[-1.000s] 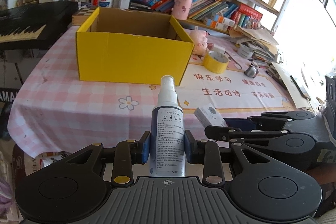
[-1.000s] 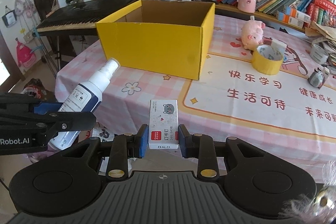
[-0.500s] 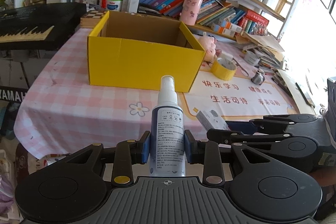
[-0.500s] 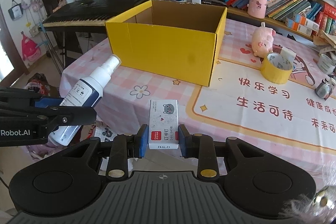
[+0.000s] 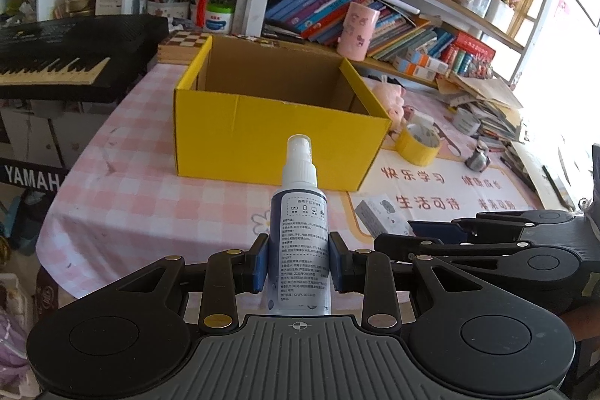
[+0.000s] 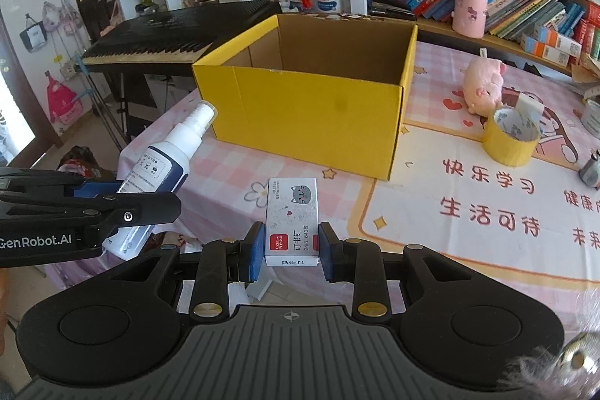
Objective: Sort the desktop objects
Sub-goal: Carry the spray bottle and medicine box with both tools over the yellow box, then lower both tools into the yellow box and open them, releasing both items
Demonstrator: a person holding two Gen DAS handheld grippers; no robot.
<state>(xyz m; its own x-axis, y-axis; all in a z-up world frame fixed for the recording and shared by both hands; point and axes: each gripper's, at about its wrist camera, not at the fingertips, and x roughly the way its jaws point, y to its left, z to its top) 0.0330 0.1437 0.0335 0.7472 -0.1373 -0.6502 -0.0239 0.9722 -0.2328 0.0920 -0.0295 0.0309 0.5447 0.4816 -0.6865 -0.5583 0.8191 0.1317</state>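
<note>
While both grippers are loaded, nothing has gone into the box [image 5: 277, 134] so far as its visible inside shows: brown walls only, the floor hidden behind the near wall. The left gripper [image 5: 299, 263] has its jaws clamped on the spray bottle [image 5: 300, 242], which stands upright between the blue pads with its white nozzle pointing toward the box. The right gripper [image 6: 288, 252] has its jaws pressed on the sides of the staple box [image 6: 291, 220], a small white carton with a cat face on top. Both loads hang in the air over the near edge of the table [image 6: 225, 175], short of the box, with the bottle to the left of the carton.

Judging by this, the sort is at an early stage: two items are picked and in transit, and neither is dropped. Left on the table to the right of the box are the tape roll [image 6: 510, 139], the pink plush pig [image 6: 483, 87] just behind it, and a small metal object [image 6: 590, 169] farther right, which I take to be waiting their turn
</note>
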